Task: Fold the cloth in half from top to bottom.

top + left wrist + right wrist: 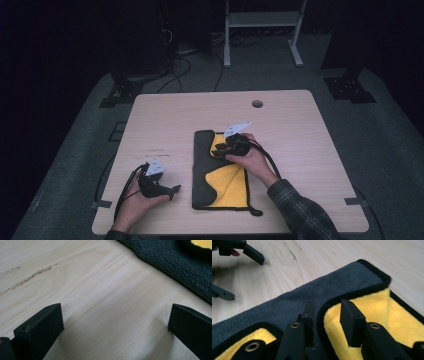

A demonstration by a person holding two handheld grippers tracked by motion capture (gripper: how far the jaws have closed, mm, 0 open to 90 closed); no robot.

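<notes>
A cloth (pixel 220 175), dark grey on one face and yellow on the other with black trim, lies folded on the wooden table (pixel 300 150). A grey flap covers its left part. My right gripper (pixel 220 148) hangs over the cloth's far end. In the right gripper view its jaws (pixel 328 303) straddle the black-trimmed edge of the grey flap (pixel 287 305) with a gap on each side, so it is open. My left gripper (pixel 175 190) rests low over bare wood left of the cloth, jaws (pixel 115 310) wide apart and holding nothing. The cloth's grey edge (pixel 175 262) lies just beyond it.
The tabletop has a round hole (pixel 257 104) near its far edge and a scratch mark (pixel 27 278) in the wood. On the floor behind stand a white frame (pixel 262 30), loose cables (pixel 185 70) and dark stand bases (pixel 350 87). The left gripper (pixel 239 275) is visible farther off.
</notes>
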